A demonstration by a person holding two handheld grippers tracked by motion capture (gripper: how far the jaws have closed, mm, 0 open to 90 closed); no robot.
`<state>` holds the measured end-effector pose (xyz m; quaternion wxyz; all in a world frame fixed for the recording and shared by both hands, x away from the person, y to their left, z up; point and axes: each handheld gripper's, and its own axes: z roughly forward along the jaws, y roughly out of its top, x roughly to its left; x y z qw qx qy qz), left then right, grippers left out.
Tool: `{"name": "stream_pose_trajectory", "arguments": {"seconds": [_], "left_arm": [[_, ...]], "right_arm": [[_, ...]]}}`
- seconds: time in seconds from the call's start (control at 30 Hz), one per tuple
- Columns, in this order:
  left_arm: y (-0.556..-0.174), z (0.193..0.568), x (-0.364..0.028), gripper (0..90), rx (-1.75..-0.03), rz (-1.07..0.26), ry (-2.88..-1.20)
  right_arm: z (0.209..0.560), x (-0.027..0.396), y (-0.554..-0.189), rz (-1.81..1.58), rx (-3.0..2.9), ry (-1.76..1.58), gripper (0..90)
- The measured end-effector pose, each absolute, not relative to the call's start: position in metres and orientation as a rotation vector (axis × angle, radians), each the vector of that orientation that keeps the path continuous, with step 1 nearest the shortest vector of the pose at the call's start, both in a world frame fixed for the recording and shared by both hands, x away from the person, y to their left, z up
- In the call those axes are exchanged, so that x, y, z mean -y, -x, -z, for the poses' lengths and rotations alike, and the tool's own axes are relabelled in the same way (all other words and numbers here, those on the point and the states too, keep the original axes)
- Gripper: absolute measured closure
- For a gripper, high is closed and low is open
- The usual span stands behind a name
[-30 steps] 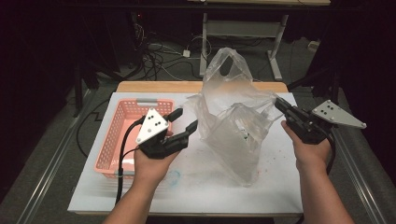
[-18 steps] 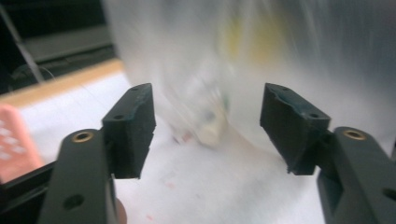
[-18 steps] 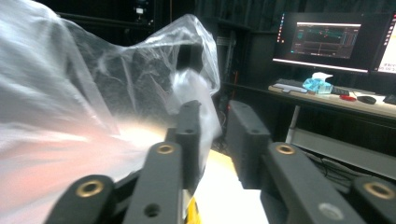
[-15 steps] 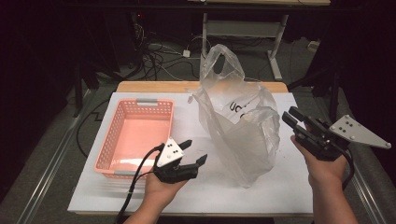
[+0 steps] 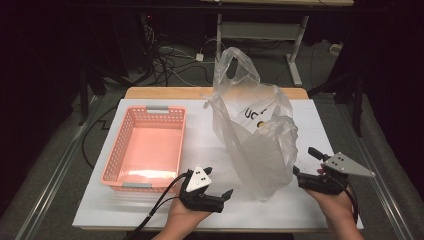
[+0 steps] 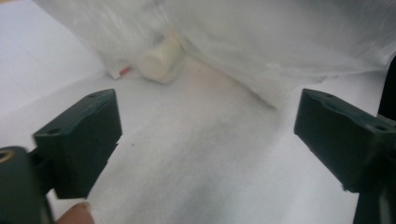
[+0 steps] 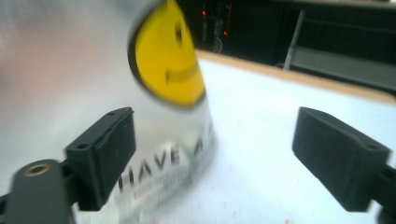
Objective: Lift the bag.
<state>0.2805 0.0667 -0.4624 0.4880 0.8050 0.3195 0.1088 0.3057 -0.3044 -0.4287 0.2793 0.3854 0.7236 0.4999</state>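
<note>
A translucent plastic bag stands loosely on the white table, its handles up. My left gripper rests low near the front edge, left of the bag. Its jaws have just been opening and are open, with bare table between them. Beyond them is the bag, with a white cylinder inside it. My right gripper sits at the bag's right side. Its jaws have also just been opening and are open. The bag's yellow smiley print hangs by one jaw, unpressed.
A pink mesh basket sits on the table's left half, with nothing in it. A wooden strip edges the far side of the table. Cables and metal frame legs lie on the dark floor beyond.
Both hands have come down and back toward the front edge, away from the bag. Both pairs of jaws stand wider. The bag has settled upright on the table.
</note>
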Motion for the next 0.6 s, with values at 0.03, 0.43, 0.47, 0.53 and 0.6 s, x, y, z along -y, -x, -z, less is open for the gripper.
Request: {"name": "stream_pose_trajectory", "arguments": {"seconds": [0.03, 0.43, 0.47, 0.53, 0.6], "left_arm": [[-0.281, 0.464, -0.067, 1.8, -0.778, -0.257, -1.964], [-0.283, 0.484, -0.065, 0.0, -0.805, -0.301, -2.066], [-0.284, 0.485, -0.065, 0.0, -0.813, -0.300, -2.079], [-0.285, 0.485, -0.063, 0.0, -0.820, -0.297, -2.104], [-0.287, 0.486, -0.062, 0.0, -0.843, -0.289, -2.130]], "right_arm": [[0.435, 0.305, -0.304, -1.339, -1.944, -1.044, 6.6], [0.460, 0.308, -0.301, -1.292, -1.990, -1.088, 0.1], [0.460, 0.308, -0.301, -1.298, -1.986, -1.089, 0.1], [0.460, 0.308, -0.302, -1.299, -1.985, -1.084, 0.1], [0.460, 0.309, -0.301, -1.291, -1.981, -1.081, 0.1]]}}
